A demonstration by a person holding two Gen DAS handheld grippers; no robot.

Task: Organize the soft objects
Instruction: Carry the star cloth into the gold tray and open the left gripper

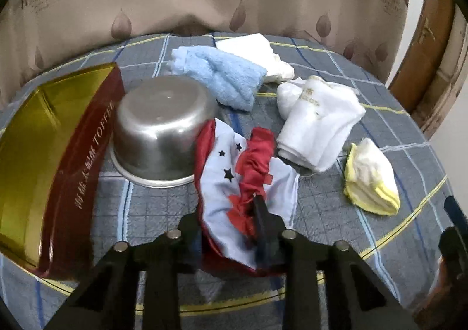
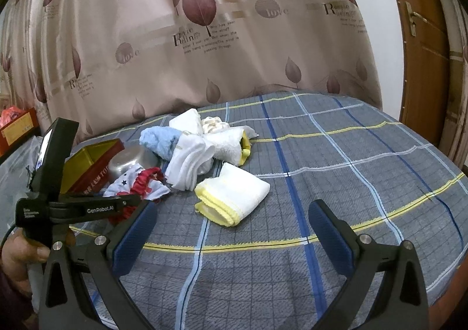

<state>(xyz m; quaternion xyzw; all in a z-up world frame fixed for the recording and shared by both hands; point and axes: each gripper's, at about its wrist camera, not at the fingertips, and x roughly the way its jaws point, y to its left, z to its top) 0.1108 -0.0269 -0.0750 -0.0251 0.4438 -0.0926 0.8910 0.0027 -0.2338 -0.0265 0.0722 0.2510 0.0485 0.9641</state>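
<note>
My left gripper (image 1: 234,227) is shut on a light blue cloth with red satin trim and black stars (image 1: 248,183), which lies crumpled in front of an upturned steel bowl (image 1: 161,125). That cloth also shows in the right wrist view (image 2: 137,183), with the left gripper (image 2: 128,201) on it. Behind lie a blue fluffy towel (image 1: 222,78), white folded cloths (image 1: 318,125) and a yellow-edged white cloth (image 1: 371,178). My right gripper (image 2: 231,230) is open and empty, just in front of the yellow-edged cloth (image 2: 234,195).
A red and gold toffee tin (image 1: 49,160) stands open at the left of the bowl. All rest on a grey plaid table cover (image 2: 351,169). A leaf-print curtain (image 2: 234,37) hangs behind, and a wooden door (image 2: 421,52) is at the right.
</note>
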